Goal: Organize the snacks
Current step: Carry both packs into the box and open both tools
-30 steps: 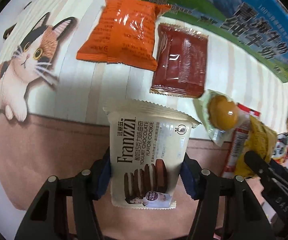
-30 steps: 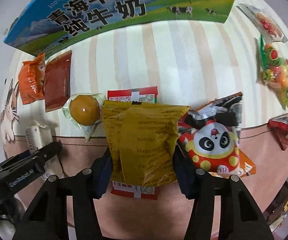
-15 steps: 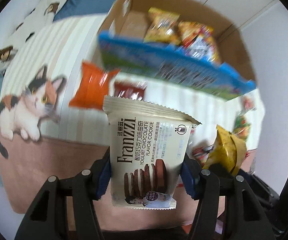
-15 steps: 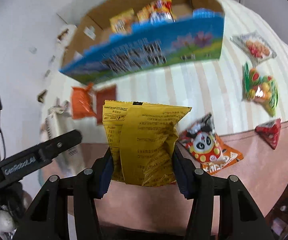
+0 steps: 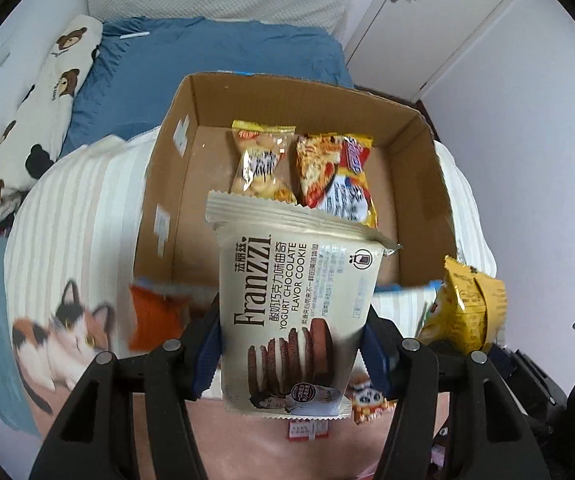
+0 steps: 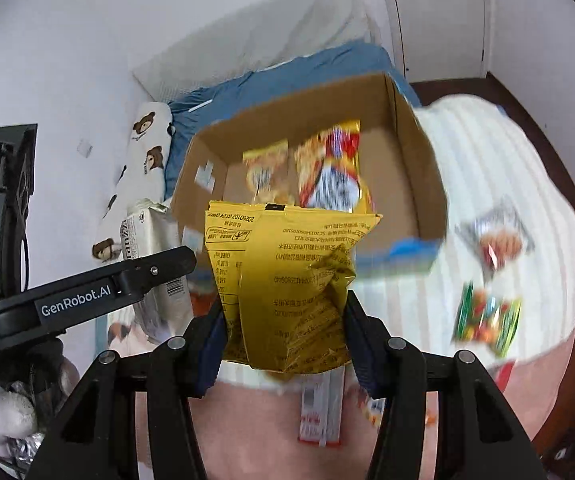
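Jaws of the left gripper point(image 5: 293, 344) clamp a cookie pack point(image 5: 299, 316); the right gripper point(image 6: 285, 332) grips a yellow bag point(image 6: 287, 288), both above the box point(image 5: 427, 152).

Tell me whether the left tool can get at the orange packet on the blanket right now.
Probably not: the left tool is shut on the cookie pack, so it cannot take the orange packet.

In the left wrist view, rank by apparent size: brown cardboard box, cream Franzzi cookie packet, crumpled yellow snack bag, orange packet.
1. Brown cardboard box
2. Cream Franzzi cookie packet, enlarged by nearness
3. and 4. Crumpled yellow snack bag and orange packet: look alike, unranked
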The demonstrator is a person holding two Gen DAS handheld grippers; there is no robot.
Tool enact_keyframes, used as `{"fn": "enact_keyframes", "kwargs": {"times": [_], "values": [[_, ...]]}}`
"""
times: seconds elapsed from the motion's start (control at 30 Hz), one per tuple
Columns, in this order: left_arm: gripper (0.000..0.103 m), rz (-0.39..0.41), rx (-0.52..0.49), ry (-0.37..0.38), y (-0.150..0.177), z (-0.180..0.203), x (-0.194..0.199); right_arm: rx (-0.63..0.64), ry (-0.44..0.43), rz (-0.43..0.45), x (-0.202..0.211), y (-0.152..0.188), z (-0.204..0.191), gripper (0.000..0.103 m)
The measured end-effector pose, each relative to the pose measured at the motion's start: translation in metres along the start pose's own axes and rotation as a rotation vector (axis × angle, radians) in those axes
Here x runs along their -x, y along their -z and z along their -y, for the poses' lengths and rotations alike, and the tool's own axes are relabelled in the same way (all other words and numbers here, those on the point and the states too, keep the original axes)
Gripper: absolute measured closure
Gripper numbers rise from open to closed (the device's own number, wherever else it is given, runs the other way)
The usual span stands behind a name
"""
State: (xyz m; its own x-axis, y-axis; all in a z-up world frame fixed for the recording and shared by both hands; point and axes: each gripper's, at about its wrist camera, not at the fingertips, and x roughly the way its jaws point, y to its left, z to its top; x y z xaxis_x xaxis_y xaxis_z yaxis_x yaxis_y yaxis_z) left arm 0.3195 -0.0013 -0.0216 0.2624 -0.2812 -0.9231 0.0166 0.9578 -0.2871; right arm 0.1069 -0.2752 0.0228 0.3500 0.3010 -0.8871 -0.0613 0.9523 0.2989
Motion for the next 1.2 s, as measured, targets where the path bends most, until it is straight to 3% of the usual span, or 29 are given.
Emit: {"fn": "enact_keyframes", "kwargs": {"times": [0.2,0.4,0.6,0.87,0.93,0.97,1.0,1.03,1.1,1.2], "values": [[0.045,-0.125,0.010,-0.052,-0.061,-0.021,-0.048,0.001,0.046,-0.054,-0.057,-0.048,-0.006,0.047],[0.045,-0.218,0.074,-0.049,-0.091,-0.047,-0.098,-0.022,0.048,-0.156,-0.123,-0.070,-0.008,0.047],[0.045,-0.298,0.072,-0.069,-0.094,-0.055,-0.135,-0.028,0.053,-0.238,-0.169,-0.074,-0.008,0.047],[0.044,-0.364,0.092,-0.090,-0.084,-0.060,-0.160,-0.030,0.051,-0.307,-0.201,-0.069,-0.005,0.046],[0.044,-0.384,0.107,-0.072,-0.081,-0.063,-0.164,-0.041,0.039,-0.333,-0.207,-0.069,-0.004,0.043],[0.036,-0.388,0.107,-0.082,-0.080,-0.063,-0.164,-0.044,0.040,-0.357,-0.213,-0.069,-0.004,0.030],[0.030,-0.389,0.101,-0.073,-0.080,-0.062,-0.164,-0.051,0.035,-0.388,-0.218,-0.068,-0.004,0.011],[0.027,-0.394,0.096,-0.061,-0.080,-0.061,-0.164,-0.052,0.040,-0.409,-0.222,-0.067,-0.004,0.006],[0.017,-0.389,0.082,-0.066,-0.080,-0.056,-0.160,-0.024,0.069,-0.408,-0.223,-0.066,-0.007,0.006],[0.013,-0.358,0.063,-0.081,-0.080,-0.047,-0.150,-0.017,0.081,-0.400,-0.220,-0.066,-0.008,0.006]]}}
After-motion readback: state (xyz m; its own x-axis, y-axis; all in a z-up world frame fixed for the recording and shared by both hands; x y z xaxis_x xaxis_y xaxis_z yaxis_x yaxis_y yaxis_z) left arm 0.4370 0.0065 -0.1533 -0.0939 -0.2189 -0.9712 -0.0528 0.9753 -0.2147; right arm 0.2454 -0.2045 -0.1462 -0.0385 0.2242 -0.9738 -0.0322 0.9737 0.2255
